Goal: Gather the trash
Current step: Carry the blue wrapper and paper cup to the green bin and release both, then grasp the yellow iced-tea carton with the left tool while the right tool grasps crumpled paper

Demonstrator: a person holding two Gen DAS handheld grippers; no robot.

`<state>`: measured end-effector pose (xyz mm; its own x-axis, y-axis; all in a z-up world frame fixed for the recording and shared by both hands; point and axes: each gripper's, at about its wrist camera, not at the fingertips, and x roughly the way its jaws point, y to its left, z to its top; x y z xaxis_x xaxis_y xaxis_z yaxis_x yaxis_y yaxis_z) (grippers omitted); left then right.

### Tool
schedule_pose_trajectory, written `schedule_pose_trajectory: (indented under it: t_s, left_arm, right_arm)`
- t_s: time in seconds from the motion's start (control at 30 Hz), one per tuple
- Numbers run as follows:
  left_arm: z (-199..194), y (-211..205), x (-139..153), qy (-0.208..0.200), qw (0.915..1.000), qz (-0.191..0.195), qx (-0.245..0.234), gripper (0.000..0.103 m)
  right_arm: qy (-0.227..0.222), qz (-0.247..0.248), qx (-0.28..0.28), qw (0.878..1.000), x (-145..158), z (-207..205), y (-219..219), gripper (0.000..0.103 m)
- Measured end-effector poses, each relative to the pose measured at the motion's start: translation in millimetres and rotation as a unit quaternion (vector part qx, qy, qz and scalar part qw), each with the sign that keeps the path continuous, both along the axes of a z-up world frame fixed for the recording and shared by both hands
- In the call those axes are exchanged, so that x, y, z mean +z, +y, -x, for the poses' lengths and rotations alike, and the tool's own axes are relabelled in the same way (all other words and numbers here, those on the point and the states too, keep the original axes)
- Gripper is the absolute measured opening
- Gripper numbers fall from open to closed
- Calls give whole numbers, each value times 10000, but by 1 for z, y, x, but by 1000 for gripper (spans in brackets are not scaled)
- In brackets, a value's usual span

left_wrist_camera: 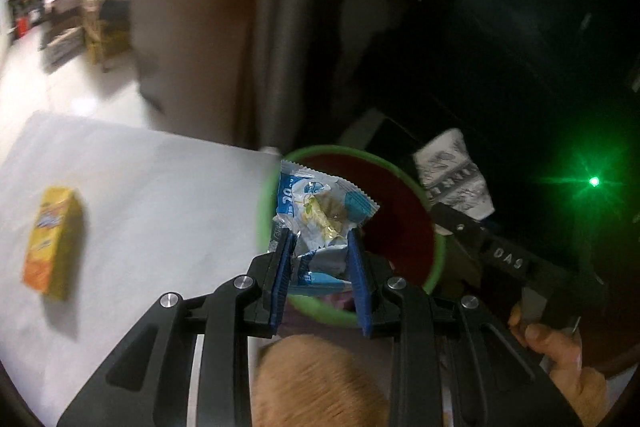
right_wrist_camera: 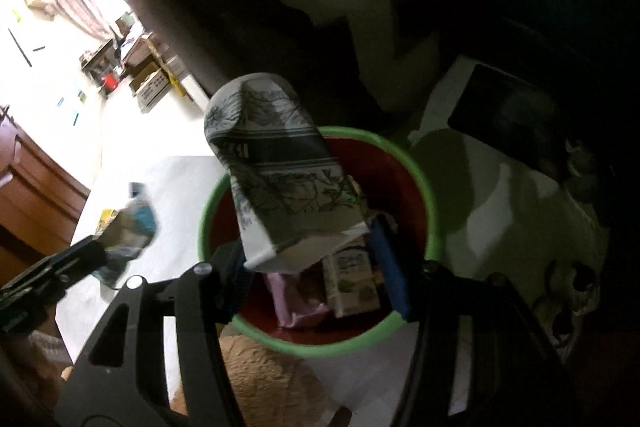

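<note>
White tabletop (left_wrist_camera: 152, 187) fills the left of the left wrist view, pale floor and cluttered boxes beyond its far edge, dark furniture to the right. Yellow-orange carton (left_wrist_camera: 52, 241) lies flat on the table's left part, well apart from everything, bare surface all around it. Left gripper (left_wrist_camera: 318, 259) has its blue pads partly apart with a crumpled blue-and-white wrapper (left_wrist_camera: 320, 211) pinched between them; pads touch the wrapper on both sides, and it sits over the near left rim of the green-rimmed bin (left_wrist_camera: 438, 247). Bin stands just past the table's right edge, red inside. Right of that, the right gripper (left_wrist_camera: 452, 211) carries a squashed paper cup (left_wrist_camera: 452, 175) with dark print, beyond the bin's far right rim, a hand (left_wrist_camera: 560, 351) on its handle. In the right wrist view the right gripper (right_wrist_camera: 316, 255) has jaws moderately wide; cup (right_wrist_camera: 280, 171) lies tilted between them, leaning on the left finger, a gap showing at the right blue pad, so firm grip can't be confirmed. Cup hangs directly over the bin (right_wrist_camera: 432, 227) mouth; a pink packet (right_wrist_camera: 292, 299) and a small carton (right_wrist_camera: 352, 275) already lie inside. Left gripper with wrapper (right_wrist_camera: 132, 227) shows blurred at left, near the bin rim.
</note>
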<state>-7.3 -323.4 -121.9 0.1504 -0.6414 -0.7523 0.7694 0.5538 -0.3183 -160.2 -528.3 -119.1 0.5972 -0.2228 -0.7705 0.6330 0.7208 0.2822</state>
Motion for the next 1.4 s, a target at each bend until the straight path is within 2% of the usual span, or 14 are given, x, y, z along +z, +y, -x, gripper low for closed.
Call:
schedule_pose_trajectory:
  t_s: [0.03,0.07,0.1,0.13,0.23,0.4,0.5,0.6,0.8,0.87,1.1,1.17,1.3,1.4]
  left_arm:
    - [2,-8,-1,-2,9999,-51,-108,31]
    - [6,-18,-1,-51,9996,-164,-206,40]
    - [8,-25,-1,-140,9992,-287,-248,60]
    - [11,-29,-1,-258,9988,-339,-252,66]
    - [14,-24,3,-310,9989,-204,-274,67]
    - [-4,14,1,-766,9961,-429,3,71]
    - [-35,50,-6,-1090,9896,-774,535,71]
    - [-82,92,-21,-1243,9758,-1293,1251,71]
    - [-145,134,-57,-732,9605,-1837,1958,71]
    - [-157,136,-69,-431,9603,-1874,2020,71]
    - [-178,127,-96,-144,9515,-2169,2180,71]
    - [-184,128,-100,-17,9519,-2179,2152,63]
    - [-182,149,-94,357,9545,-1712,2414,60]
    - [-172,172,-81,379,9544,-1391,2614,60]
  right_arm:
    - [-6,-19,-40,10000,-1,1,-3,59]
    - [-16,-55,-74,10000,-2,2,-7,71]
    - [-17,-94,-112,9999,-3,0,-9,83]
    - [-15,-115,-184,9998,-4,0,-11,86]
    - [-60,-134,-254,9996,-4,3,-2,86]
    - [-108,-218,-158,9996,-6,-1,9,87]
    - [-113,-271,-41,9996,-7,-4,15,87]
    - [-97,-334,128,9993,-9,-11,25,87]
    - [3,-395,682,9969,-12,-35,66,87]
    - [80,-405,863,9954,-14,-42,80,87]
    - [314,-452,1557,9863,-19,-64,132,87]
    - [381,-468,1745,9828,-21,-69,145,87]
    - [648,-402,2198,9726,-25,-79,175,87]
    - [755,-404,2488,9648,-28,-85,195,88]
